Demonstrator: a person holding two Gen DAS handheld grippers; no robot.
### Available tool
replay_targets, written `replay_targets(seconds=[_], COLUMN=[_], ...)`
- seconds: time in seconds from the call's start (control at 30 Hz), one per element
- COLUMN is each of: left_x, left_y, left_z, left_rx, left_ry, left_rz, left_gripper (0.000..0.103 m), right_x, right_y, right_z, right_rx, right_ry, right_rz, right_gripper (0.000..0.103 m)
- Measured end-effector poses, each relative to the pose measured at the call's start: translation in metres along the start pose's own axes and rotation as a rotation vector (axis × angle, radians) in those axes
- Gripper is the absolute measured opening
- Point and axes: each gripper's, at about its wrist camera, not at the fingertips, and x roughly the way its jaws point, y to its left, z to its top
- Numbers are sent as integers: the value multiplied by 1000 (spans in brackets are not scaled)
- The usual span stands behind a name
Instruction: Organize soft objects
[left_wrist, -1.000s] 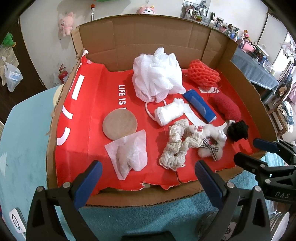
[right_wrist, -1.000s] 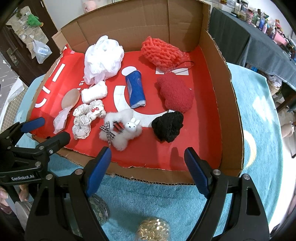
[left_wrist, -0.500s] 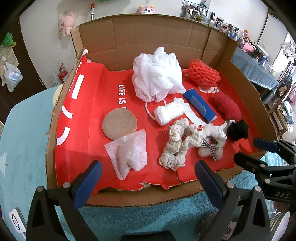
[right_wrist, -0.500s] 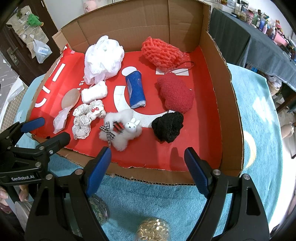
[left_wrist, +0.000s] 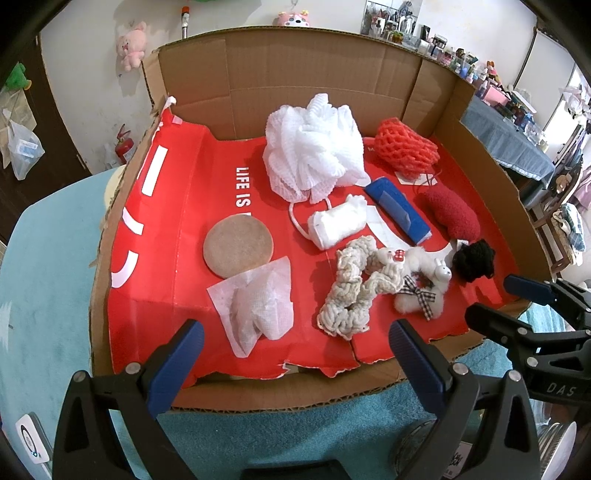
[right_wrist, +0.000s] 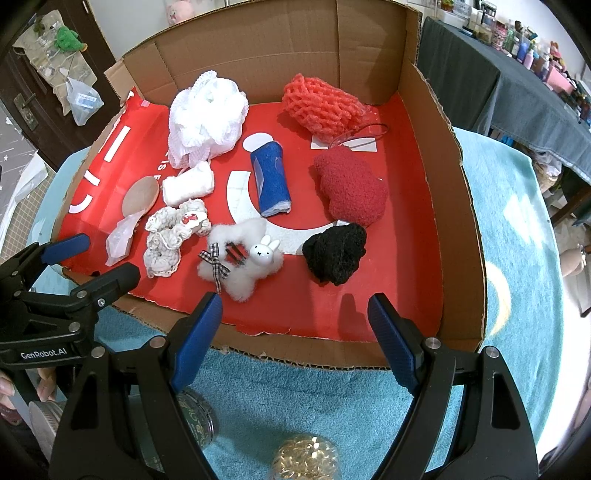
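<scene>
A cardboard tray (left_wrist: 332, 70) lined in red holds several soft things: a white mesh pouf (left_wrist: 314, 147), an orange foam net (left_wrist: 404, 151), a blue roll (left_wrist: 397, 208), a red fuzzy pad (left_wrist: 452, 214), a black puff (left_wrist: 472, 258), a white rabbit plush (left_wrist: 421, 280), a cream scrunchie (left_wrist: 351, 288), a white cloth roll (left_wrist: 338, 225), a tan round pad (left_wrist: 238, 245) and a gauze packet (left_wrist: 258, 306). My left gripper (left_wrist: 291, 354) is open and empty at the tray's near edge. My right gripper (right_wrist: 295, 328) is open and empty there too, before the black puff (right_wrist: 334, 253) and the rabbit plush (right_wrist: 243, 264).
The tray rests on a teal towel (right_wrist: 517, 229). Its cardboard walls (right_wrist: 439, 155) rise at the back and right. A jar of gold rings (right_wrist: 304, 458) and a dark jar (right_wrist: 195, 417) stand under the right gripper. Cluttered tables lie beyond at the right.
</scene>
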Motion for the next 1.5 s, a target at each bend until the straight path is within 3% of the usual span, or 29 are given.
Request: replay_targets(seconds=[1.23,1.37,1.5], left_x=[-1,-10,-33], left_y=[1,0,7], left_z=[-1,-3,-5], left_rx=[-8,12,-39], left_ry=[-4,-34,-100], left_rz=[-13,-65,-56], left_gripper=[102,102,102], right_x=[-1,-4,-21], right_y=[0,2,-2], right_z=[1,-1,1], right_rx=[1,-13,-6], right_ry=[-17,-28,-85], right_rz=[-6,-3,-23], right_gripper=[81,81,81])
